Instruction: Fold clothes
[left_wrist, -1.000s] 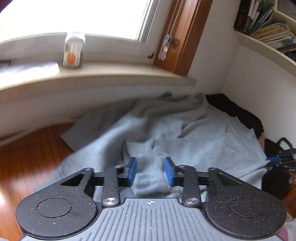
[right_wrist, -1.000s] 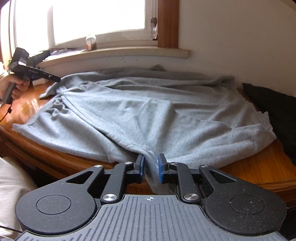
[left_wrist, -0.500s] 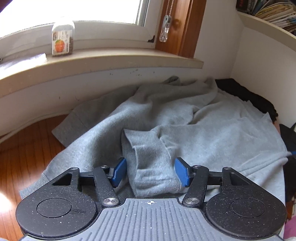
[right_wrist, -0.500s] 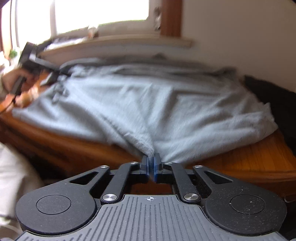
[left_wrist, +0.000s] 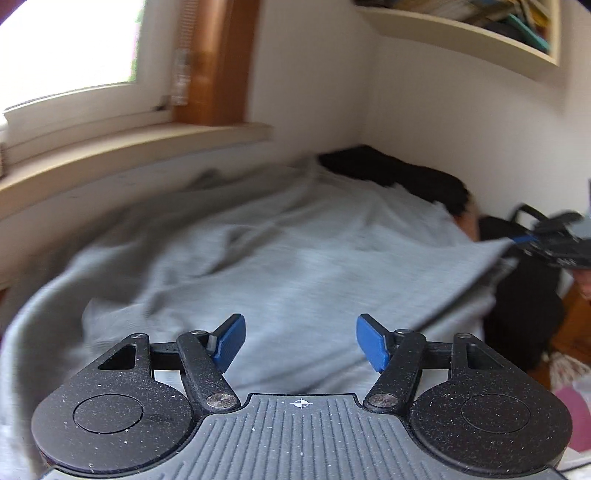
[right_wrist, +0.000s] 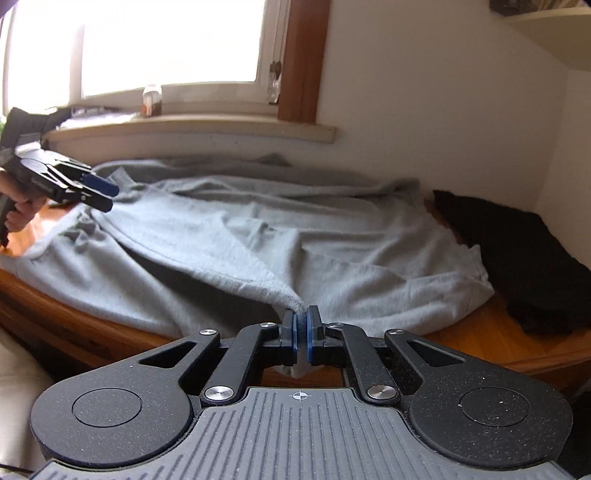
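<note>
Soft grey fleece garment (right_wrist: 229, 254) rumpled across wooden tabletop (right_wrist: 491, 332), right gripper (right_wrist: 302, 334) clenched on its near-edge hem, left gripper (left_wrist: 300, 341) just spread wide, holding nothing

Window (right_wrist: 166, 40): bright, overexposed, white-framed, on the far wall.
Frame post (right_wrist: 303, 59): brown wood, upright at the right edge of the window.
Sill (right_wrist: 207, 129): pale, long, carrying a small jar (right_wrist: 151, 100) with an orange label.
Walls (right_wrist: 424, 92): plain white, meeting in a corner at the right.
Shelf (left_wrist: 461, 33): cream, high on the right wall, stacked with books and papers.
Surface (right_wrist: 491, 332): warm orange-brown wood with a rounded front edge.
Light: daylight only, soft.
</note>
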